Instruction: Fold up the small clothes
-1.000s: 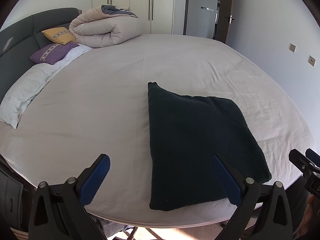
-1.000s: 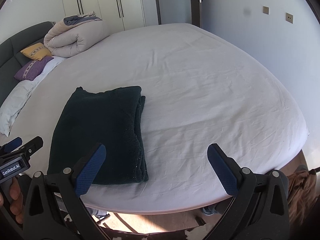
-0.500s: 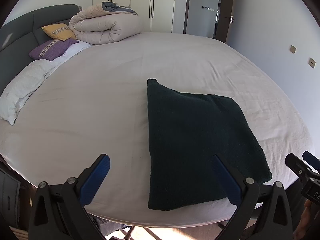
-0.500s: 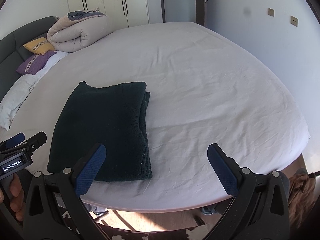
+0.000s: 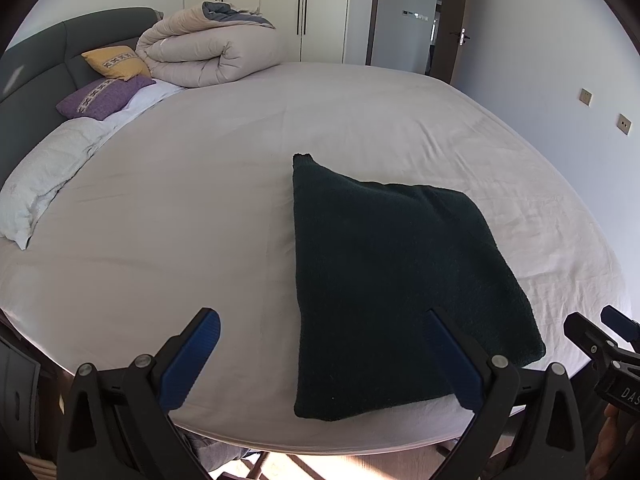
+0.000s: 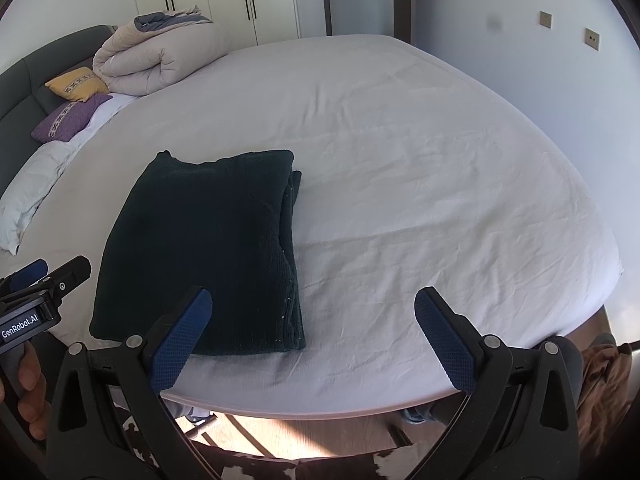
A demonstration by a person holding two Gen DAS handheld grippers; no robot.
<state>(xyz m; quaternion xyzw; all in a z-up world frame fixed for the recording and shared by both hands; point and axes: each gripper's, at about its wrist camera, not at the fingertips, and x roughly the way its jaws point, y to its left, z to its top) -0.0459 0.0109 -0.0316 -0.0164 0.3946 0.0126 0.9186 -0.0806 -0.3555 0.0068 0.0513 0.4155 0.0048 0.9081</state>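
Blue ribbed pads line both tools: the left gripper (image 5: 322, 354) hangs over the near edge of the bed (image 5: 192, 216) with its jaws spread wide and nothing between them, and the right gripper (image 6: 312, 336) is likewise agape and empty. A hand (image 6: 30, 392) wraps the left tool's handle at the edge of the right wrist view. Just beyond the fingertips, a dark green knitted garment (image 5: 396, 280) lies folded into a flat rectangle on the pale sheet, close to the bed's near edge; its layered edges show along its right side in the right wrist view (image 6: 208, 248). Neither gripper touches it. Farther off, by the grey headboard (image 5: 36, 64), lie a white pillow (image 5: 44, 176), a purple cushion (image 5: 100, 96), a yellow cushion (image 5: 116, 62) and a rolled beige duvet (image 5: 212, 52). Behind them stand white wardrobe doors (image 5: 280, 4) and a doorway (image 5: 408, 16).
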